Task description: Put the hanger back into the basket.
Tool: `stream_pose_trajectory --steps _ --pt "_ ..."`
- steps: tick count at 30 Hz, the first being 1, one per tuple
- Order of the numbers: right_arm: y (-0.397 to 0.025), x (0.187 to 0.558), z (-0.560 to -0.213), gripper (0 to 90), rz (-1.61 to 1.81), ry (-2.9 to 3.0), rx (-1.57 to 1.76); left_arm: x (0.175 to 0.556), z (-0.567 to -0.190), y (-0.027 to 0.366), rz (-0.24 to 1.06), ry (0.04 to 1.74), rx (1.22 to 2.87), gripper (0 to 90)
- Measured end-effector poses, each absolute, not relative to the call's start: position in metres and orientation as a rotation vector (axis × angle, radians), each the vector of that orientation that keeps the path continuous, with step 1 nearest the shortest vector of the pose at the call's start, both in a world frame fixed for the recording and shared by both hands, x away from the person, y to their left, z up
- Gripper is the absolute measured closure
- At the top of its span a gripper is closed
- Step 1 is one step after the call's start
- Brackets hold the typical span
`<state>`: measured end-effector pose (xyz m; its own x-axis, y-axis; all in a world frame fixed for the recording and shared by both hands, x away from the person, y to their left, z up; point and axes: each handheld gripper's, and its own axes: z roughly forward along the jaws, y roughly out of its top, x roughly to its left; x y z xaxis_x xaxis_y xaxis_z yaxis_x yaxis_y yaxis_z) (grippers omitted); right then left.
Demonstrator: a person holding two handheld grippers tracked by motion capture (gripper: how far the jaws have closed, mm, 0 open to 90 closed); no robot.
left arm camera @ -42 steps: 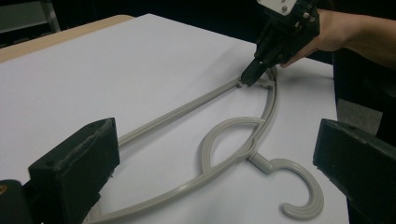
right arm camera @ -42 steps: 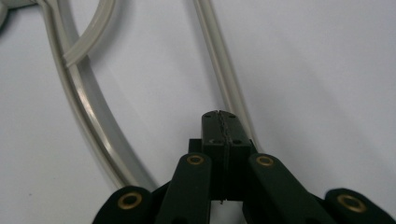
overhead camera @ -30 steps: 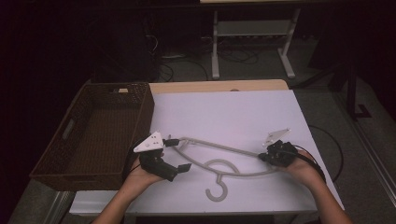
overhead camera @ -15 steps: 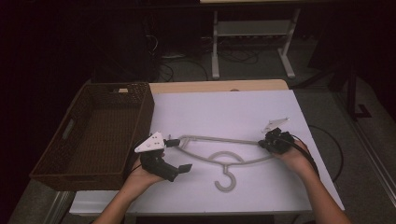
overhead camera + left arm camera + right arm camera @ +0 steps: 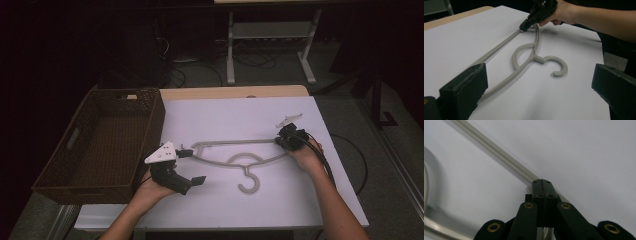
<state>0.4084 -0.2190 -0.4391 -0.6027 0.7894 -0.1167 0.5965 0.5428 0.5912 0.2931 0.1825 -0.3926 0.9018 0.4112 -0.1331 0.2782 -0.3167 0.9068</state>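
Jaws of the right tool (image 5: 283,140) pinch the grey plastic coat hanger (image 5: 235,159); the left tool (image 5: 187,166) gapes wide on the white worktop (image 5: 240,117).

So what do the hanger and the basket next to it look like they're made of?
The hanger looks like moulded plastic, pale grey with a smooth, slightly glossy finish: one seamless piece with rounded bars and a thick hook. The basket looks like woven wicker or rattan, dark brown and matte, with an open weave showing along its walls; it could be a synthetic imitation.

pale grey hanger (image 5: 235,155); black grippers, left (image 5: 192,167) and right (image 5: 280,141); dark brown woven basket (image 5: 80,165); white table (image 5: 240,115)
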Motion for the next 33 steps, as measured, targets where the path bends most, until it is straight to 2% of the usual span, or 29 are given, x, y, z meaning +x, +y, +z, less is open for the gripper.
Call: stream_pose_trajectory --steps 7,15,24,33 --pt "-0.204 0.4 -0.428 89.6 0.845 2.425 1.094 0.294 -0.393 0.183 0.147 0.51 1.919 0.3" --pt "-0.137 0.383 -0.42 89.6 1.018 2.58 0.899 0.292 -0.393 0.182 0.144 0.503 1.922 0.3" --pt "-0.081 0.38 -0.43 89.6 1.045 2.688 0.749 0.293 -0.392 0.184 0.148 0.502 1.92 0.3" --pt "-0.067 0.376 -0.441 89.6 1.005 2.757 0.638 0.292 -0.393 0.184 0.148 0.506 1.919 0.3"
